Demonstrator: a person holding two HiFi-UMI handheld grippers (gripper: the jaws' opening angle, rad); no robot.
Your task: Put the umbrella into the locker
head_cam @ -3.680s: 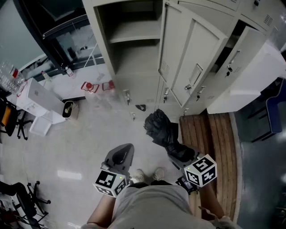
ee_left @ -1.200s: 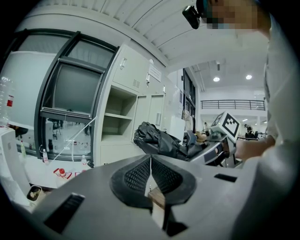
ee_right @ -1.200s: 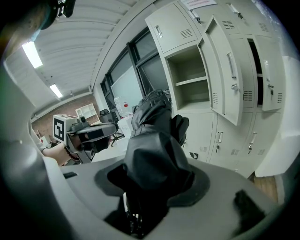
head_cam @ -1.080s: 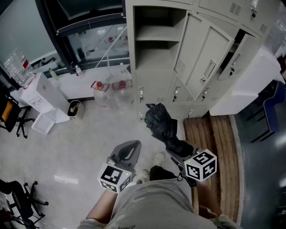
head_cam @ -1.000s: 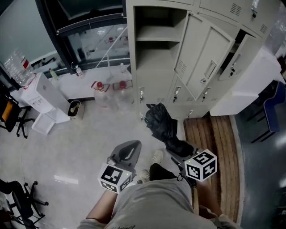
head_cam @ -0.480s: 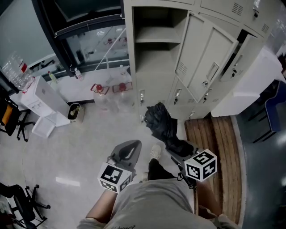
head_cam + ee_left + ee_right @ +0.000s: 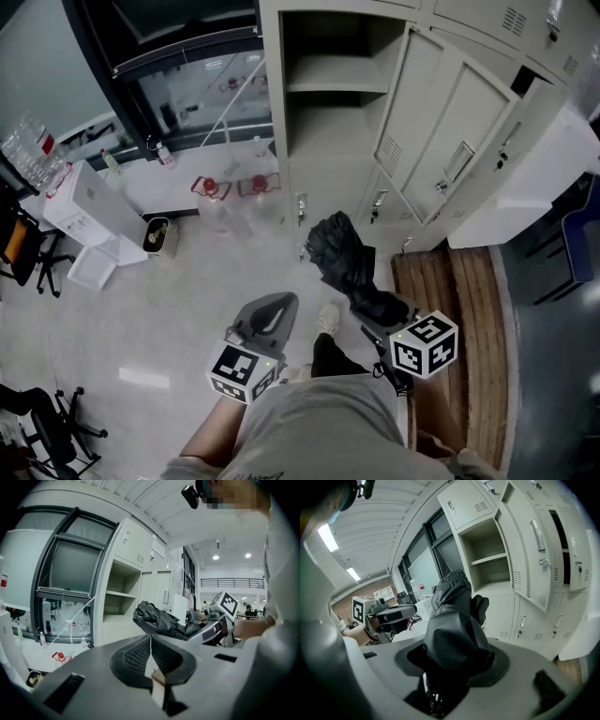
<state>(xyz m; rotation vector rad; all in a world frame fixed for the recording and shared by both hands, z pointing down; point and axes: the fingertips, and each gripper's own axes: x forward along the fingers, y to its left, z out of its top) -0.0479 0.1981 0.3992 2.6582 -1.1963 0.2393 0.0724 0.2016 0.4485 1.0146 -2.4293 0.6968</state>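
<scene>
A folded black umbrella (image 7: 344, 265) sticks out forward from my right gripper (image 7: 373, 307), which is shut on its handle end, low in front of the lockers. From the right gripper view the umbrella (image 7: 457, 616) fills the jaws of the right gripper (image 7: 454, 660) and points toward the open locker compartment (image 7: 489, 559). That compartment (image 7: 328, 66) has a shelf inside, and its door (image 7: 442, 141) is swung out to the right. My left gripper (image 7: 265, 317) hangs beside the umbrella on the left, shut and empty. In the left gripper view its jaws (image 7: 151, 652) meet, with the umbrella (image 7: 157, 619) beyond.
A wooden slatted bench (image 7: 455, 300) lies on the floor at right. Left of the lockers are a white box (image 7: 89, 202), a small bin (image 7: 155, 234), red-topped items (image 7: 210, 187) and office chairs (image 7: 21, 246). A white panel (image 7: 544, 159) leans at the right.
The view has shifted nearer to the lockers and one foot has stepped forward. Both grippers keep their hold and pose; the umbrella stays in the right gripper.
</scene>
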